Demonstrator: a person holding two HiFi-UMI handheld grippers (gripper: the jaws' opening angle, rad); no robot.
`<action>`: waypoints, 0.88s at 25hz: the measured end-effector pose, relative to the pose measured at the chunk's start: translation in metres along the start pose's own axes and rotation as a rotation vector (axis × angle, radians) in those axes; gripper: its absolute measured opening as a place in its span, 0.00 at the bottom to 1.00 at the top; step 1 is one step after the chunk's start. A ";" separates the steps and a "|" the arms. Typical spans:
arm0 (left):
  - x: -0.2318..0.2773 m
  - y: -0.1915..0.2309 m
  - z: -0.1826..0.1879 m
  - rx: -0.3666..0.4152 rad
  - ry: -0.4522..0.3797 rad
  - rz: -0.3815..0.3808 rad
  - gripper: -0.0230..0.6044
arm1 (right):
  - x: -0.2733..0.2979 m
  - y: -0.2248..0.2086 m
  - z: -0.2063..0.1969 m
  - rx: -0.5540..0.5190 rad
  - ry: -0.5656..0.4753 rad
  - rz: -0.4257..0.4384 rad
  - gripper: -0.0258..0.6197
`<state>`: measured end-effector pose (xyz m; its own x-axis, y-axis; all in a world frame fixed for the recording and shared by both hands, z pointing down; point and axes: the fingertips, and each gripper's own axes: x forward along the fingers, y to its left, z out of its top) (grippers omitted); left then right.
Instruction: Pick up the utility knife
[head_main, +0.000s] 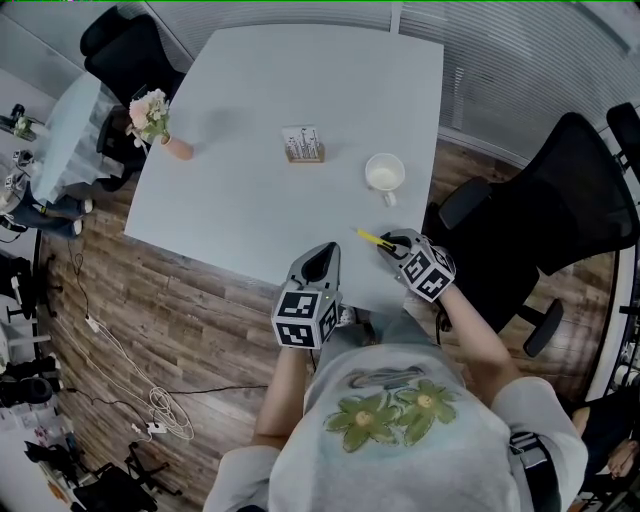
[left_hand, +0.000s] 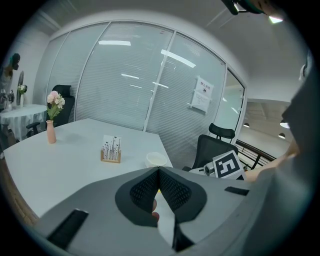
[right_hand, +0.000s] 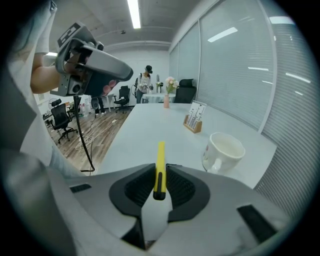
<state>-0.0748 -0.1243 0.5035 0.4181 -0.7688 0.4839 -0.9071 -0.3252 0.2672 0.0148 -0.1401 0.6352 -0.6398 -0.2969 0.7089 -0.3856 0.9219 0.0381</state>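
A pale grey desk (head_main: 250, 150) stands on a wood-plank floor (head_main: 140, 290). Glass partition walls (left_hand: 125, 75) with closed blinds run behind it, and one pane carries a paper notice (left_hand: 202, 94). A black office chair (head_main: 540, 230) sits at the desk's right side. Another chair (head_main: 125, 45) stands near its far left corner, beside a small table under a pale cloth (head_main: 65, 130). White cables (head_main: 160, 405) trail over the floor. A strip light (right_hand: 134, 12) glows on the ceiling.

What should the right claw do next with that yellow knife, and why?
Probably raise it straight up, clear of the table: the right gripper is clamped on the utility knife, whose yellow tip juts forward over the table, and the mug stands close by.
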 end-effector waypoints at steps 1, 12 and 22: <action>-0.001 0.000 0.001 0.001 -0.002 0.000 0.04 | -0.002 0.001 0.003 0.000 -0.006 -0.002 0.15; -0.005 -0.006 0.003 0.006 -0.015 -0.002 0.04 | -0.022 0.007 0.033 0.030 -0.097 -0.009 0.15; -0.010 -0.008 0.005 0.012 -0.020 -0.010 0.04 | -0.045 0.011 0.065 0.066 -0.181 -0.027 0.15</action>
<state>-0.0719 -0.1169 0.4928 0.4264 -0.7764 0.4642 -0.9034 -0.3395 0.2620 -0.0039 -0.1324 0.5581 -0.7352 -0.3672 0.5698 -0.4436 0.8962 0.0051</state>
